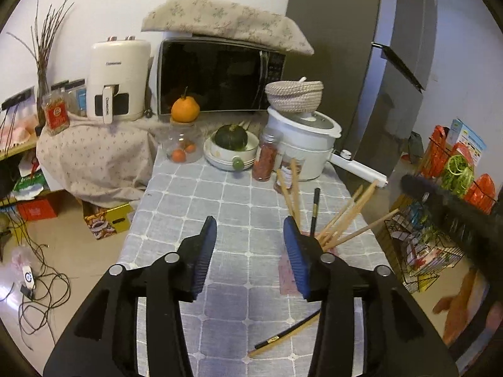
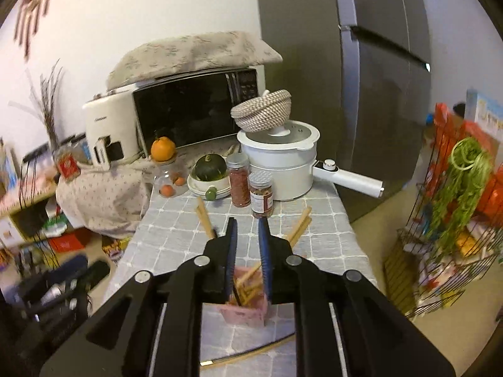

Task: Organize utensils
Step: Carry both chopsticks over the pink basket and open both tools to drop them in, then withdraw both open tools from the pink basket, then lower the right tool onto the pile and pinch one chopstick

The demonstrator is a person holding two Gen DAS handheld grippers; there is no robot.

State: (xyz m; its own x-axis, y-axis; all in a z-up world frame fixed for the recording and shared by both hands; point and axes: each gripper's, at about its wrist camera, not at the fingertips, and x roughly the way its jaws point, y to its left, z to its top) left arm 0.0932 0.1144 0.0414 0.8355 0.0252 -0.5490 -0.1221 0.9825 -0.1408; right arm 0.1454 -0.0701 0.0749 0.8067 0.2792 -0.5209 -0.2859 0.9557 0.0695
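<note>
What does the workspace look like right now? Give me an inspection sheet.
Surface: table under a grey checked cloth.
Job's things: chopsticks standing in a pink holder; one dark chopstick lying loose on the cloth.
Clutter: spice jars, white pot with woven basket, squash bowl, orange.
Grippers: left gripper open, nothing between; right gripper open above the holder.
Cables: black cords on the floor.
Surroundings: microwave, fridge, wire rack.

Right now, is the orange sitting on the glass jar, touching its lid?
Touching. The left wrist view shows the orange resting directly on the wooden lid of the glass jar, no gap between them.
</note>
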